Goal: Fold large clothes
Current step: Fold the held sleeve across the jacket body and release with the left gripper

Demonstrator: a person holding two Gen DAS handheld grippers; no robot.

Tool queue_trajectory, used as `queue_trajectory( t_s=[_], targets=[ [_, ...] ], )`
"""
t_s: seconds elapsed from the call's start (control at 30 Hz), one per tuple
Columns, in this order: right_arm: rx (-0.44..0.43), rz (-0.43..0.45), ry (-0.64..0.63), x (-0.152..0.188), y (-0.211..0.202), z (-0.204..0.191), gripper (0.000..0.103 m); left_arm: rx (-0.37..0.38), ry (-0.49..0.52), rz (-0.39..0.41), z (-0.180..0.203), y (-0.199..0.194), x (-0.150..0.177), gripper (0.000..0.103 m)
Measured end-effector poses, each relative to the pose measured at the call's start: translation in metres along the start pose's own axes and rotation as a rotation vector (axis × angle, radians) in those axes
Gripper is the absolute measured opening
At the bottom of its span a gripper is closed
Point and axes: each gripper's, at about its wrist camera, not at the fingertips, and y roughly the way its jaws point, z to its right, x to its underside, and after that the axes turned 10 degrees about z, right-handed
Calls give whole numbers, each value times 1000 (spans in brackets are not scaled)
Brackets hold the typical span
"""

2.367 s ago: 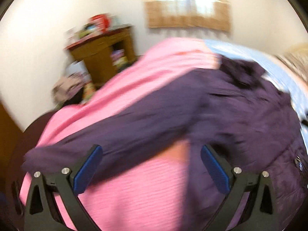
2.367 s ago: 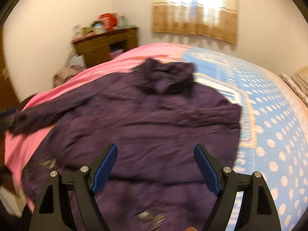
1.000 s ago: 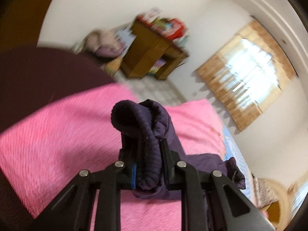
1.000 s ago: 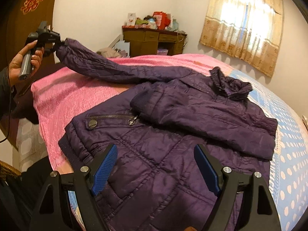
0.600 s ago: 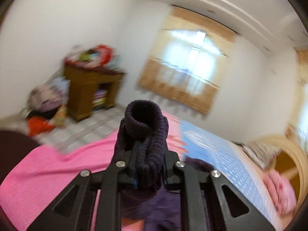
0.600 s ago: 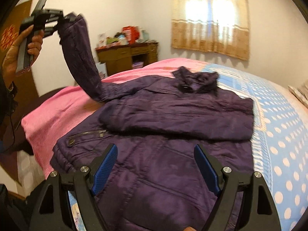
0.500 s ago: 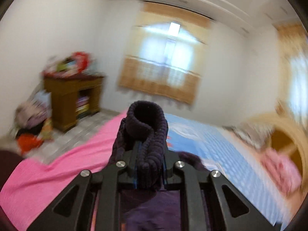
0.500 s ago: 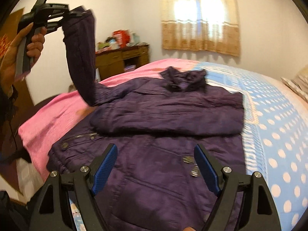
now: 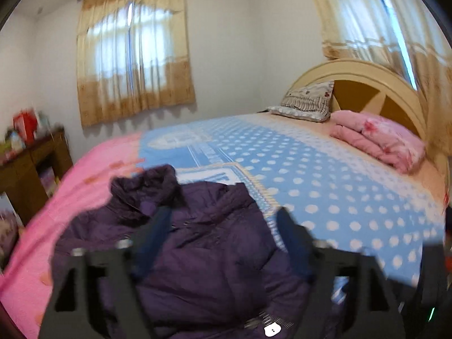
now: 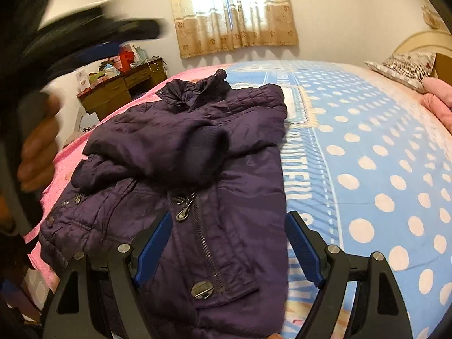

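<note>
Now our left claw (image 9: 223, 243), jaws just sprung wide, is empty; the dark purple quilted jacket (image 10: 180, 186) lies on the bed (image 10: 367, 147), sleeves across its chest. Right claw (image 10: 228, 251) wide, empty; next, fold the hem up.

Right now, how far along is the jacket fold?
Both sleeves lie crossed over the purple jacket chest. The left gripper jaws have just been opening, nothing between them; the right gripper hovers open over the zipper. The body still lies unfolded.
</note>
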Motion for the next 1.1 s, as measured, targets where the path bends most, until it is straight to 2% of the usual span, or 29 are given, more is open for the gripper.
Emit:
queue_trajectory(
  t_s=[0.07,0.17,0.23,0.3,0.37,0.43,0.47,0.5,0.53,0.6,0.7,0.83,0.97,1.03,1.1],
  targets=[
    [-32,9,25,-14,2,3,82,-28,40,23,-12,-19,5,92],
    [-100,23,95,-35,11,9,82,-201,94,6,-56,-20,17,101],
    [-140,26,130,-55,25,6,82,-336,104,-32,-93,-9,27,101],
    [-184,1,155,-71,49,-1,82,-424,67,-84,-131,2,40,100],
    [-213,-79,216,-76,82,-4,79,-502,15,-140,-162,9,54,100],
    [-197,-167,264,-70,115,-5,57,-535,-51,-192,-183,13,70,100],
    [-192,-192,270,-67,123,-6,38,-537,-73,-217,-187,16,78,100],
    [-206,-219,281,-60,131,-7,11,-537,-80,-239,-187,19,86,100],
    [-214,-220,277,-58,133,-8,4,-533,-71,-266,-185,22,93,100],
    [-198,-175,246,-63,122,-8,4,-532,-34,-298,-179,27,102,100],
    [-122,-110,175,-77,101,0,4,-504,2,-307,-168,27,107,100],
    [-34,-143,129,-72,109,15,4,-496,-13,-291,-167,19,97,100],
    [-33,-203,75,-58,123,14,5,-529,-40,-268,-179,7,91,101],
    [15,-174,50,-60,112,13,15,-552,-46,-259,-187,3,88,101],
    [132,-121,21,-72,95,13,55,-582,-51,-245,-200,2,87,101]
  ],
)
